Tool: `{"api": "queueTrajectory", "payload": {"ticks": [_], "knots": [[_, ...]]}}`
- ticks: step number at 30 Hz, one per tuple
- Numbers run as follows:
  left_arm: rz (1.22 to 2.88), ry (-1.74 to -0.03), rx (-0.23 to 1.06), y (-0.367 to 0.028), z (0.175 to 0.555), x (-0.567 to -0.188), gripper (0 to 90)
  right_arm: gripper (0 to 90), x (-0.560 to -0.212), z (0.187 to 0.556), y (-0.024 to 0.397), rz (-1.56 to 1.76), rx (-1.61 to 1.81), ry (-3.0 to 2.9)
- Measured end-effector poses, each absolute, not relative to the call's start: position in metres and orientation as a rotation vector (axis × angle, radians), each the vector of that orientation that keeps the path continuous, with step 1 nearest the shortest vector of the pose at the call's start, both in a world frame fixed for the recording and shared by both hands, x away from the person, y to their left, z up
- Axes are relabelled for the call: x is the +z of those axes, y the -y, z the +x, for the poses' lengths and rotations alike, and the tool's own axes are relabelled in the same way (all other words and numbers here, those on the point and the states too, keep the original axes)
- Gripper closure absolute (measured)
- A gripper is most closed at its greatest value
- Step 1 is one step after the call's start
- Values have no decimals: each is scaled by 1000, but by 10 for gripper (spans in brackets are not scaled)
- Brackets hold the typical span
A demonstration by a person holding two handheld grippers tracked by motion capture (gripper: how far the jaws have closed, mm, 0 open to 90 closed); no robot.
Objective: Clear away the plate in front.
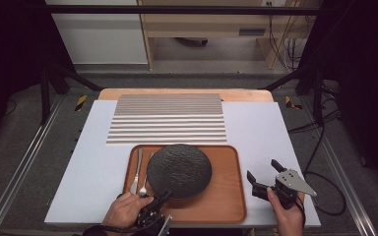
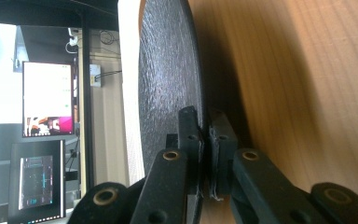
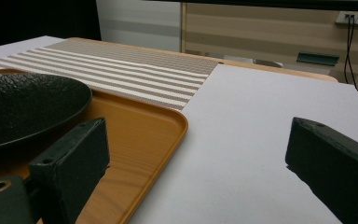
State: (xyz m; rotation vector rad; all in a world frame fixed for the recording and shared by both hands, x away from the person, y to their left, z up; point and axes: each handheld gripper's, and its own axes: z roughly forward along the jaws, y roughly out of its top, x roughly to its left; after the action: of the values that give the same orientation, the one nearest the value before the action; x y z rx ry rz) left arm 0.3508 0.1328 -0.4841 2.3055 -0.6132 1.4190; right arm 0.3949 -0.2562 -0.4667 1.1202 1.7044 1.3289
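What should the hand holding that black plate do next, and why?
Probably lift the black plate a little off the wooden tray. The left gripper is already shut on the plate's near rim, so the grip looks made, and the plate still lies on the tray. The striped placemat just beyond seems a likely spot for it. The right gripper waits open beside the tray.

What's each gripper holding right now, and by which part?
The left gripper is shut on the black plate, pinching its near rim. The right gripper is open beside the tray, holding nothing.
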Motion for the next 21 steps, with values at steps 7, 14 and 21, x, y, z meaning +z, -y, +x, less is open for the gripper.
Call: {"api": "queueTrajectory", "payload": {"ticks": [7,14,21], "knots": [[2305,619,1404,-132,350,-486,860,64,-467,395,256,1118,1327,-1706],[2304,612,1403,-132,352,-486,861,64,-467,395,256,1118,1325,-1707],[2303,608,1399,-132,352,-486,861,64,-467,395,256,1117,1325,-1706]]}}
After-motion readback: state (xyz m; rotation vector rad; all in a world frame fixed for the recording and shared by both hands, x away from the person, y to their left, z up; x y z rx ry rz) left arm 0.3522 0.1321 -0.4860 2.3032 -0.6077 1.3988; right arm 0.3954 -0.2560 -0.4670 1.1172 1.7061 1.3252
